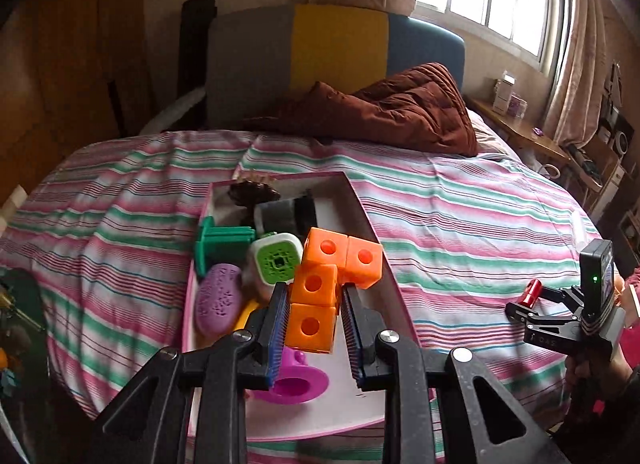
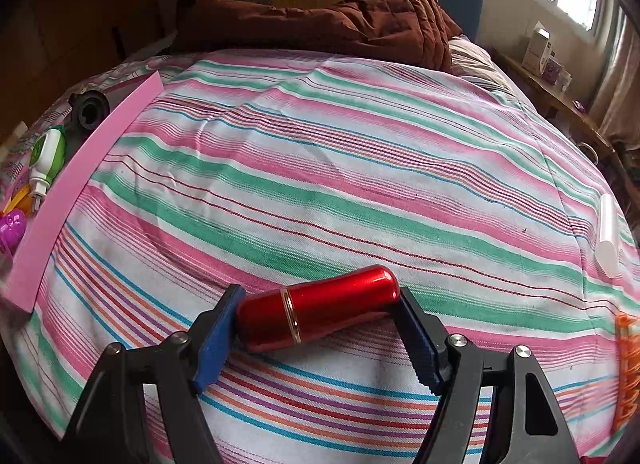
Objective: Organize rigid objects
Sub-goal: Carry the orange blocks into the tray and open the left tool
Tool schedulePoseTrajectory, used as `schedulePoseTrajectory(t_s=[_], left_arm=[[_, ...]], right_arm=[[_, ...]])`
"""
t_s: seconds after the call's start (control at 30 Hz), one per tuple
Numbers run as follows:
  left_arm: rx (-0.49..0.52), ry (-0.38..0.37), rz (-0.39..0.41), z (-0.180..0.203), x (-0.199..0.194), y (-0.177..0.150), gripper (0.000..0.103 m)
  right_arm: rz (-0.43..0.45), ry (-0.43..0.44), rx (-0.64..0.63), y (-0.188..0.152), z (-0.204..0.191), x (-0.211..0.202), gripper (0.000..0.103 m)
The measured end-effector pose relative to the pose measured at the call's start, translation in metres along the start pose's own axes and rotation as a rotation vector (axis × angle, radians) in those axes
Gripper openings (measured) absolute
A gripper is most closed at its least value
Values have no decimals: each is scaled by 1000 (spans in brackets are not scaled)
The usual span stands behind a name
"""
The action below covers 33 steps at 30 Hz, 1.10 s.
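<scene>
An orange block (image 1: 310, 326) made of several joined cubes with round holes is pinched between the blue pads of my left gripper (image 1: 314, 296), which is shut on it over the pink-rimmed box (image 1: 348, 404). Inside the box lie a green spool (image 1: 220, 244), a white-and-green plug-in device (image 1: 276, 260), a purple oval (image 1: 218, 300), a magenta cup (image 1: 296, 380) and a grey-black cylinder (image 1: 284, 216). My right gripper (image 2: 320, 296) is shut endwise on a shiny red cylinder (image 2: 320, 308) with a gold band, just above the striped bedspread (image 2: 320, 168).
A brown quilt (image 1: 400, 108) is bunched at the headboard. The box's pink wall (image 2: 80, 184) stands at the far left of the right wrist view. A white tube (image 2: 608, 236) and an orange mesh item (image 2: 628, 364) lie at the bed's right edge, with a wooden nightstand (image 1: 520, 132) beyond.
</scene>
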<state>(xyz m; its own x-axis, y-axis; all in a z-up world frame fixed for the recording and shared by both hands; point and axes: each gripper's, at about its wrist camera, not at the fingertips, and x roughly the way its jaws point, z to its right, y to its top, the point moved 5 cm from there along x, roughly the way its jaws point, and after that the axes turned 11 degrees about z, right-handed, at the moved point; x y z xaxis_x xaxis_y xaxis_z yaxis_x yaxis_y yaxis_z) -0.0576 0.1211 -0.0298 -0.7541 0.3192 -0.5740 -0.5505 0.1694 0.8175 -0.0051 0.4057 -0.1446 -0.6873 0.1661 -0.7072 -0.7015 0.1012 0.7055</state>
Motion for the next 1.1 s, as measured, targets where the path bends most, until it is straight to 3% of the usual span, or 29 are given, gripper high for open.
schedulePoseTrajectory(t_s=[0.33,0.57,0.8,0.9,1.1], left_arm=[[27,26,23,-1,-3,6,25],[30,18,-2,3,5,3,25],[-20,-34,-83,6,26,-7,25],[-99,-88,-146,4,41,-12,25],[-151,-114,-192,9,66,-7,25]], right_arm=[[4,-4,-12,2,-2,2,74],[5,-3,-18,4,-3,3,74],[4,0,-25,6,-5,5,74],[5,0,-26,7,-5,5,74],[4,0,-26,7,-5,6,74]])
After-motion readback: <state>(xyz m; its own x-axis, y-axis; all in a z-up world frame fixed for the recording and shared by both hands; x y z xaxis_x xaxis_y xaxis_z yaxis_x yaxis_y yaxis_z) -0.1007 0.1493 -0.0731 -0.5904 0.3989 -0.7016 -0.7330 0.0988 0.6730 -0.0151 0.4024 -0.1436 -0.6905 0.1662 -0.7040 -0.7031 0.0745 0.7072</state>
